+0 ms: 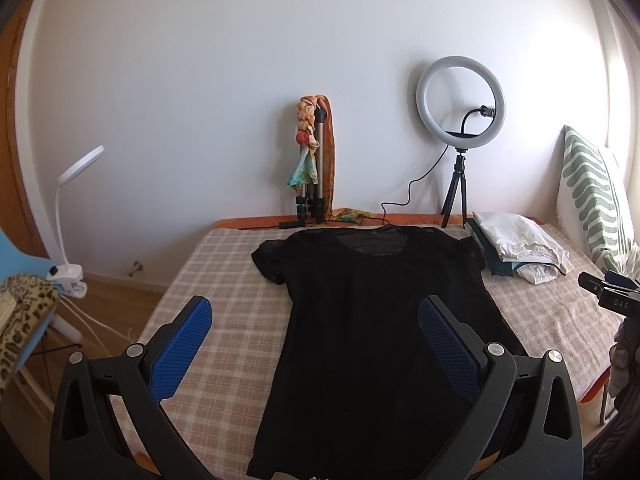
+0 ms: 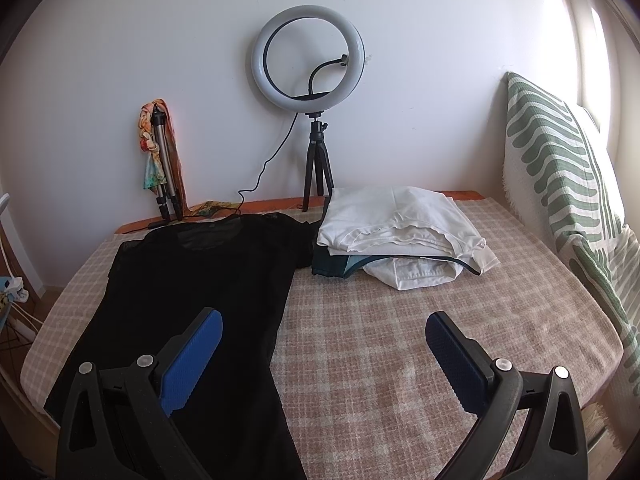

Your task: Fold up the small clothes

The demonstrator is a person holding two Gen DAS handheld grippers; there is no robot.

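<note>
A black T-shirt (image 1: 376,320) of thin, matte fabric lies spread flat on the bed's checked blanket (image 1: 224,360), a coarse weave in beige and pale pink; its neckline, partly sheer, points toward the wall and both short sleeves are laid out. The left gripper (image 1: 316,320) hovers over the shirt's lower half with its jaws spread wide and nothing between them; its blue pads (image 1: 180,352) carry a fine knurled grid on black plastic arms with round metal pins. The right gripper (image 2: 324,336) hangs above the shirt's right edge and the bare blanket, equally wide and empty.

Just beside the shirt's right sleeve sits a stack of folded clothes (image 2: 400,236): soft white cotton on top, a dark teal piece beneath. Behind, against the white wall, stand a ring light (image 2: 308,56) on a small black tripod, with its cable trailing down, and a folded silver tripod (image 1: 316,176) draped in colourful scarves. A green-and-white patterned cushion (image 2: 560,184) leans at the right.
</note>
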